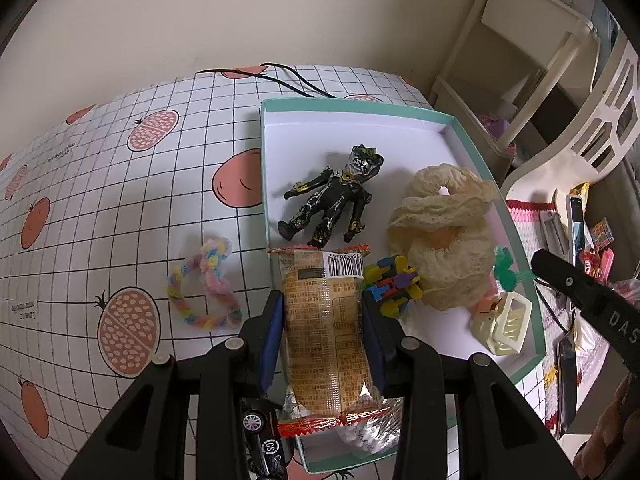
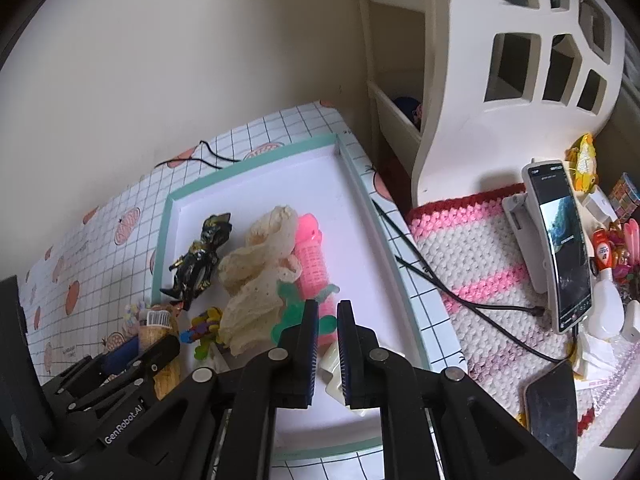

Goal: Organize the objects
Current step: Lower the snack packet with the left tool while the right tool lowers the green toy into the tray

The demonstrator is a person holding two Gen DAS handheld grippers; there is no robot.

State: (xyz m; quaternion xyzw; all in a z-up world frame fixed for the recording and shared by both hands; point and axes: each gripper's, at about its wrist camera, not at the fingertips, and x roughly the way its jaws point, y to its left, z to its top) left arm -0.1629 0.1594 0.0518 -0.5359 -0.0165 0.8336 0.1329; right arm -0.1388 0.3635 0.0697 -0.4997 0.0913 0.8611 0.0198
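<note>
My left gripper [image 1: 322, 298] is shut on an orange snack packet [image 1: 324, 332], held over the near left corner of a teal-rimmed tray [image 1: 352, 105]. The tray holds a black figure [image 1: 332, 204], cream lace cloth [image 1: 444, 240], a colourful block toy [image 1: 394, 284], a green plastic piece [image 1: 506, 274] and a cream basket [image 1: 506, 326]. In the right wrist view my right gripper [image 2: 327, 316] hovers over the tray [image 2: 248, 168], near a pink roller [image 2: 312, 256]. Its pads are a narrow gap apart, with nothing between them.
A pastel pipe-cleaner bracelet [image 1: 208, 288] lies on the grid tablecloth left of the tray, and a black toy car [image 1: 264, 436] sits under my left gripper. Right of the table are a crocheted mat [image 2: 480, 248], a propped phone [image 2: 560, 248], cables [image 2: 440, 280] and a white chair [image 2: 500, 100].
</note>
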